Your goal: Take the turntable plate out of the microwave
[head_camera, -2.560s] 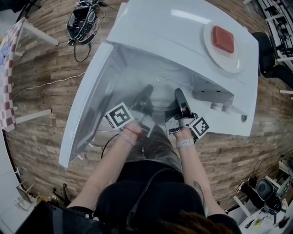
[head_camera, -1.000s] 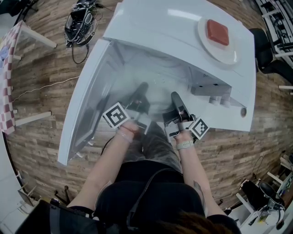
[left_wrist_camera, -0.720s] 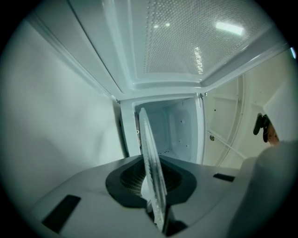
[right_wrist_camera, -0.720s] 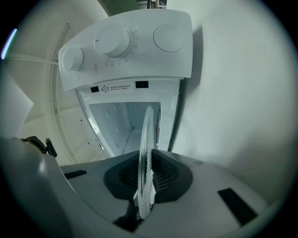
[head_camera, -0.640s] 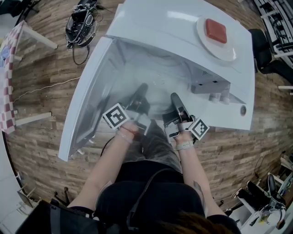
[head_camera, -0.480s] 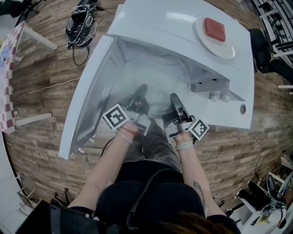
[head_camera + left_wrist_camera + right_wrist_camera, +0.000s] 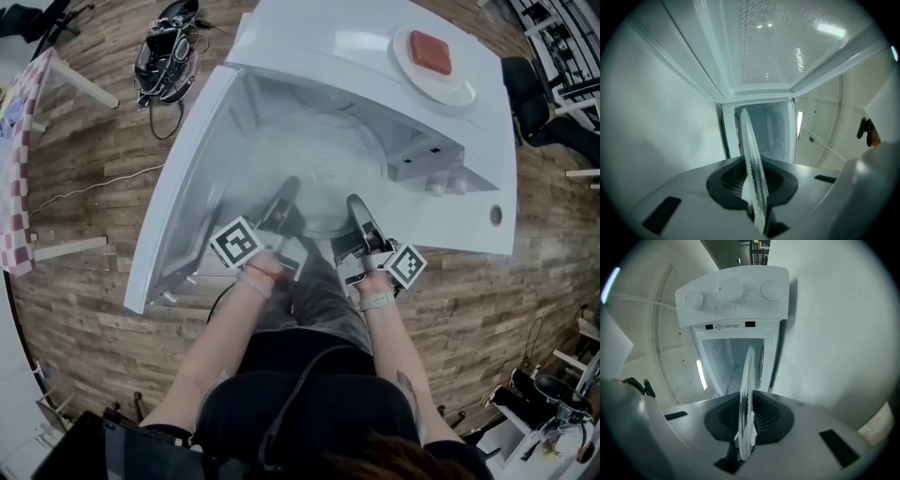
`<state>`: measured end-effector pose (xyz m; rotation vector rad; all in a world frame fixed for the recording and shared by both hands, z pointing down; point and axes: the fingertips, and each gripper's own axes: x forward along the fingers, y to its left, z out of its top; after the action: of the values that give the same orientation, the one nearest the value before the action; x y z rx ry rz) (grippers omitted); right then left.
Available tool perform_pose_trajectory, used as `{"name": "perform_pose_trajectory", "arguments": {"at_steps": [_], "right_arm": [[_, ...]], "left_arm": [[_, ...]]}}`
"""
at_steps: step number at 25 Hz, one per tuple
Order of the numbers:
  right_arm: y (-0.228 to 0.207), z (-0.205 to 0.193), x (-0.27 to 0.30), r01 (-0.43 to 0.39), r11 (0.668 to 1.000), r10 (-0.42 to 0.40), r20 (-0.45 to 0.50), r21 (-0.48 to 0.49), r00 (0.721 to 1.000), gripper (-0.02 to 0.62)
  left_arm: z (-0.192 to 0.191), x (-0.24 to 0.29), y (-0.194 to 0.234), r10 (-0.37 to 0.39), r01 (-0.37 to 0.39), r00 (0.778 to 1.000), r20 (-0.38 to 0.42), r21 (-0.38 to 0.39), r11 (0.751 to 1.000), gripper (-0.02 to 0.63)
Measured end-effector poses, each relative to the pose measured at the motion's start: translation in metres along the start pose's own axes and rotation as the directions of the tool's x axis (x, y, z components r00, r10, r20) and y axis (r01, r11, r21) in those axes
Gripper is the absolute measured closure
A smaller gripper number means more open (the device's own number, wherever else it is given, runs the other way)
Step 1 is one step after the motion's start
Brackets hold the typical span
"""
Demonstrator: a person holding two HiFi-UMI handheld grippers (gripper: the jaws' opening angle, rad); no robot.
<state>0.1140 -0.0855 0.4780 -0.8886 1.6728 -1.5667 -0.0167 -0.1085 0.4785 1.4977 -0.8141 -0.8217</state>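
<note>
Head view looked steeply down on a white microwave (image 7: 375, 66) standing on a wood-plank floor (image 7: 84, 309). At the far left a tangle of dark cables (image 7: 167, 52) lay on that floor. The microwave's door (image 7: 178, 197) hung open to the left. Beside it the left gripper (image 7: 284, 192) reached into the cavity, its jaws closed on the left rim of the clear glass turntable plate (image 7: 323, 183). In the left gripper view the plate ran edge-on between the dark ribbed pads (image 7: 729, 180).

The plate lay in the near part of the cavity, held between the two grippers. The right gripper (image 7: 356, 208) was clamped on its right rim in the same way.

Farther right were the control knobs (image 7: 448, 183). A white dish (image 7: 459, 89) carrying a red block (image 7: 430, 52) rested on top of the microwave.
</note>
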Motion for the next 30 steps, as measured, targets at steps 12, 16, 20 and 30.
{"name": "perform_pose_trajectory", "arguments": {"at_steps": [12, 16, 20, 30], "right_arm": [[0.005, -0.016, -0.020, 0.008, 1.000, -0.008, 0.008, 0.002, 1.000, 0.555], [0.005, -0.020, -0.022, 0.012, 1.000, -0.012, 0.007, -0.001, 1.000, 0.555], [0.006, -0.024, -0.025, 0.012, 1.000, -0.012, 0.005, -0.006, 1.000, 0.555], [0.008, -0.032, -0.035, 0.014, 1.000, -0.014, 0.001, -0.013, 1.000, 0.555]], "left_arm": [[-0.009, -0.022, -0.008, -0.007, 0.007, 1.000, -0.009, -0.007, 1.000, 0.568], [-0.009, -0.027, -0.006, 0.001, -0.001, 1.000, -0.007, 0.000, 1.000, 0.568], [-0.008, -0.033, -0.006, 0.007, -0.007, 1.000, -0.013, 0.028, 1.000, 0.568], [-0.015, -0.043, -0.011, -0.018, 0.018, 1.000, 0.001, -0.032, 0.999, 0.568]]}}
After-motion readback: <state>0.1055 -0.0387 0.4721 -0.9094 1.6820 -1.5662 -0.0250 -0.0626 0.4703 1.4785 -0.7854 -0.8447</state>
